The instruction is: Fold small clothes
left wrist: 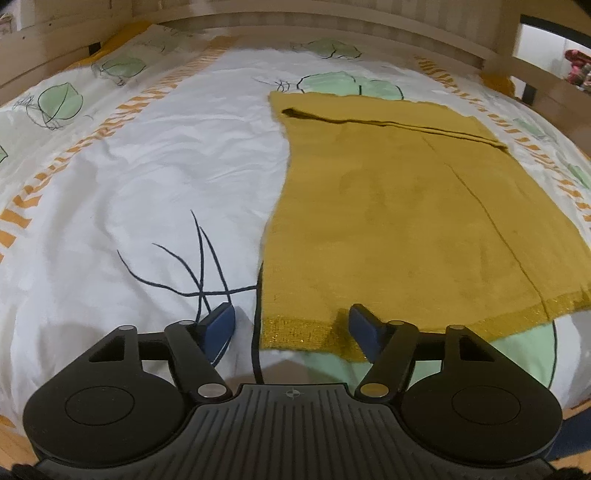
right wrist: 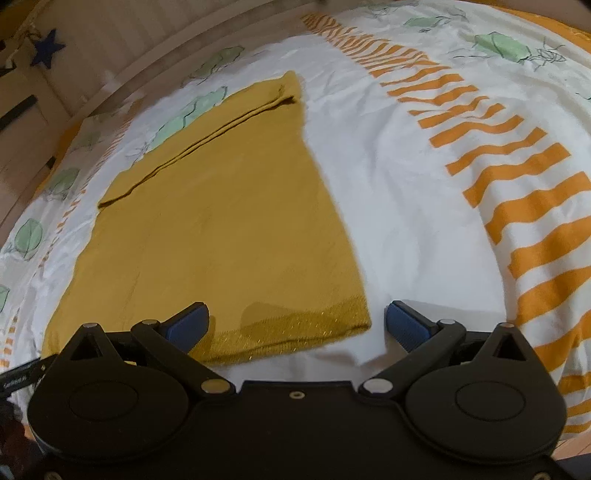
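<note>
One yellow cloth (left wrist: 388, 206) lies flat on the bed cover (left wrist: 147, 166), spread out and smooth. It is a dark mustard yellow, and it gets wider toward its near end. A shiny gold band (left wrist: 306, 332) runs along that near edge. At the far end the cloth is folded over itself, so a long crease (left wrist: 388, 123) runs across it. A thin dark line (left wrist: 491, 221) also runs down the cloth. The bed cover is white with green leaves, thin dark lines and bands of orange stripes (right wrist: 517, 184). The cloth sits toward the far side of the bed, close to the wooden bed frame (left wrist: 295, 22), with lots of white cover beside it. The left gripper (left wrist: 291, 325) has its two blue pads apart, with the near left corner of the cloth between them, but the pads are not pressing on it. The right gripper (right wrist: 295, 321) is spread wide, with the near right corner of the cloth between its pads, and it holds nothing. A small white label shows at the left edge of the right view, but its writing is too tiny to read.
</note>
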`<action>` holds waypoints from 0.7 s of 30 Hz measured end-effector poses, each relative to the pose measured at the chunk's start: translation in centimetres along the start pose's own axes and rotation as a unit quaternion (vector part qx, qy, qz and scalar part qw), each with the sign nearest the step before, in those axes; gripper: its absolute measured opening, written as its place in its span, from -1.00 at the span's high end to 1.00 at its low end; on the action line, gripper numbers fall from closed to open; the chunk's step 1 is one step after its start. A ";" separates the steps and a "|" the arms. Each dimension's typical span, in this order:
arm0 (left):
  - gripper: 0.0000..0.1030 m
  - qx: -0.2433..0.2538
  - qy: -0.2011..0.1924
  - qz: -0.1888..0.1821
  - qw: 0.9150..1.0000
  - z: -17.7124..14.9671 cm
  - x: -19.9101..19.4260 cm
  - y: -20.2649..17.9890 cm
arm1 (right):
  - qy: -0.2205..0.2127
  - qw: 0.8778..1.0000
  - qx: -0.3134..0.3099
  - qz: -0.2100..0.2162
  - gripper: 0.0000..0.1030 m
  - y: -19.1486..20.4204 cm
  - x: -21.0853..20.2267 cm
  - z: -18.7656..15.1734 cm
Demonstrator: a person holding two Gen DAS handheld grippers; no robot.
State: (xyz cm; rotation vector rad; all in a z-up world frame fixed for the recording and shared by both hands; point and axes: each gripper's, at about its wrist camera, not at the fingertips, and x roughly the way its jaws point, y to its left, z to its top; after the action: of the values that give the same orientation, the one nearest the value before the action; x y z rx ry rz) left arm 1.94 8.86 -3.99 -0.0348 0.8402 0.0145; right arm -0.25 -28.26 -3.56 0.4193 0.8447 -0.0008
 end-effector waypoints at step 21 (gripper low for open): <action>0.39 -0.025 -0.016 -0.039 0.999 0.3 0.1 0.8 | -0.005 0.999 -0.009 0.036 -0.06 0.1 0.2 0.2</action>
State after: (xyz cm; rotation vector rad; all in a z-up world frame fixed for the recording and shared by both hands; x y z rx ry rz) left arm 2.17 9.68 -3.91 -0.1135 0.8068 -0.0375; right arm 0.04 -28.16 -3.56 0.4327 0.8192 0.0718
